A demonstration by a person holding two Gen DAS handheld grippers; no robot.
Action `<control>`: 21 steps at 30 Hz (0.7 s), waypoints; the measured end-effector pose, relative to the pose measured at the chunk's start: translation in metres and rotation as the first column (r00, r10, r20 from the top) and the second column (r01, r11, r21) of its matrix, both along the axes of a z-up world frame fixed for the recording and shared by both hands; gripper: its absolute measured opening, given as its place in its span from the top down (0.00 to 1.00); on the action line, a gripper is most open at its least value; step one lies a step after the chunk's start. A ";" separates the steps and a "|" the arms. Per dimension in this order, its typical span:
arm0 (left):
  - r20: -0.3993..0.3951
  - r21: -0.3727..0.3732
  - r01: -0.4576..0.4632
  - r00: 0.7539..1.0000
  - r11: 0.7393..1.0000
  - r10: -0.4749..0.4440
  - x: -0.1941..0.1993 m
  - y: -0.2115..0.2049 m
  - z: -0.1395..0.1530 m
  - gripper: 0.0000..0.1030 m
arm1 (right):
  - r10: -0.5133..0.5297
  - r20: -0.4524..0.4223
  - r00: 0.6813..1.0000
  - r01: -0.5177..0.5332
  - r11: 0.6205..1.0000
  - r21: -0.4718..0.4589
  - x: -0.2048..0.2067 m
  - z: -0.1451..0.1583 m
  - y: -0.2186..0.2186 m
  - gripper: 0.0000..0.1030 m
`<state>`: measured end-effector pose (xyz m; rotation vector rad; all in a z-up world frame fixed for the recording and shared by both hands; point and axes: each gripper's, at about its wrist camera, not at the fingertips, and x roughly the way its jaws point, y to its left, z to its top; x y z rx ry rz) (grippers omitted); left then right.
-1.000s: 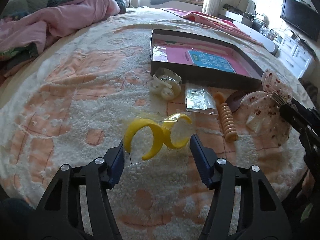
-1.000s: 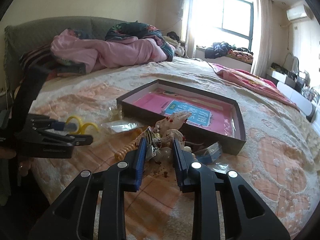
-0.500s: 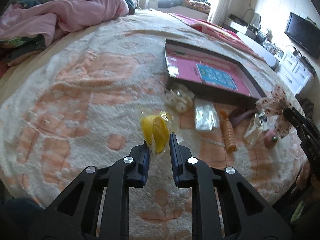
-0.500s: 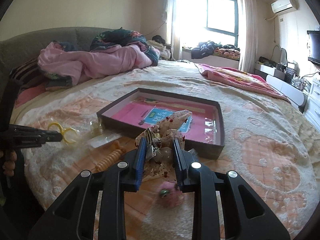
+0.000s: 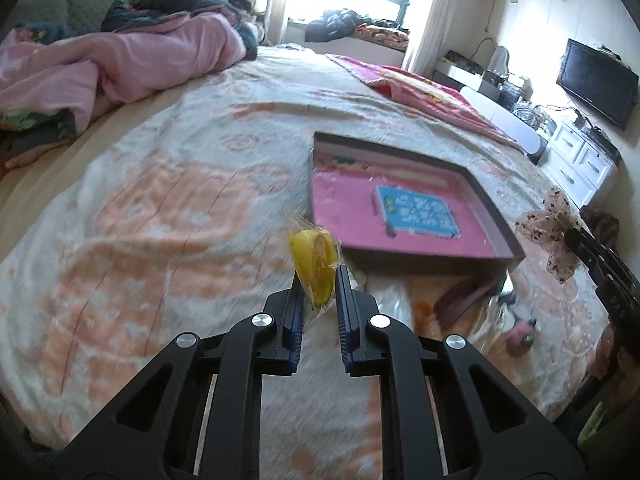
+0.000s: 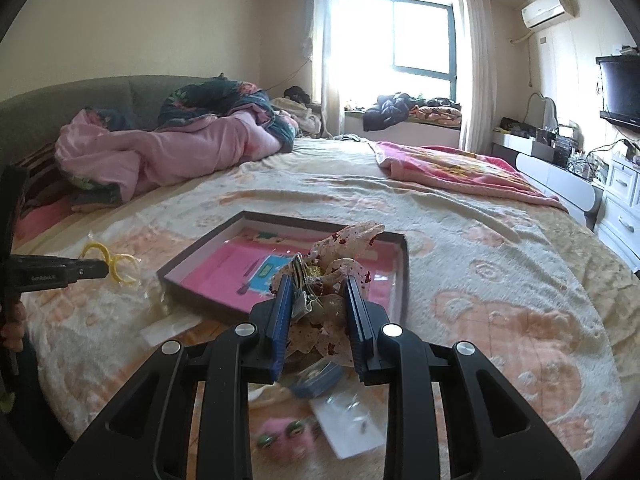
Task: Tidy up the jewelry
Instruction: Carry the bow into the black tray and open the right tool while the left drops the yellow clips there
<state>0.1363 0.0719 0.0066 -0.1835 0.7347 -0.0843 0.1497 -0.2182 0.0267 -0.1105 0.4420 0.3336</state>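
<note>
Two yellow hoops [image 5: 314,266] — bagged, long axis upright, edge-on.

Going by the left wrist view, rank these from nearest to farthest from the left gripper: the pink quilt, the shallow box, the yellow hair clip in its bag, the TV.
1. Yellow hair clip, pinched in the left gripper.
2. Shallow box, just beyond, to the right.
3. Pink quilt, far left on the bed.
4. TV, on the far right wall.

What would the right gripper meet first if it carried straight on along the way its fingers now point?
Probably the dark tray: the right gripper, shut on the spotted bow, aims over its near rim, though depth is unclear.
</note>
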 end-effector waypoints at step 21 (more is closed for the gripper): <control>0.005 0.008 0.158 0.987 0.987 -0.158 0.100 -0.083 -0.015 0.92 | -0.049 -0.118 0.992 0.047 0.999 -0.017 0.082 -0.027 -0.001 0.76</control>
